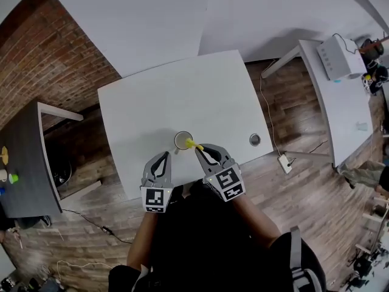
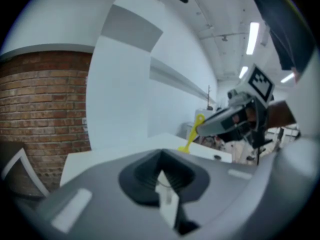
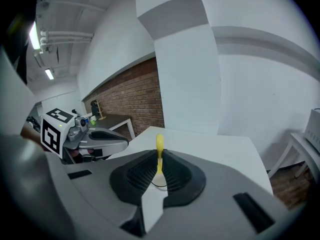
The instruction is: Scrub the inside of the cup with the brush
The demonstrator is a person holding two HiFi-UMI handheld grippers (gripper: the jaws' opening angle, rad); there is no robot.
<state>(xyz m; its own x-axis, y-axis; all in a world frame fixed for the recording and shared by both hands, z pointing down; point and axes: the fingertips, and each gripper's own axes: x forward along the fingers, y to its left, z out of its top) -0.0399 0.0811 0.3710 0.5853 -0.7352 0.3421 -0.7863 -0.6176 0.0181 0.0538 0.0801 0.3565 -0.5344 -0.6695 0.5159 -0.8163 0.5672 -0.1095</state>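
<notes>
The cup (image 1: 183, 140) stands near the counter's (image 1: 182, 90) front edge, with broad bare surface behind it. The yellow brush (image 1: 192, 143), clamped in the right hand-held gripper (image 1: 205, 152), reaches over its rim. The left hand-held gripper (image 1: 163, 157), jaws together and empty, sits just beside it.

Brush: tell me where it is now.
In the head view the brush is clamped in the right gripper, its tip at the cup near the table's front edge, right of the left gripper.
</notes>
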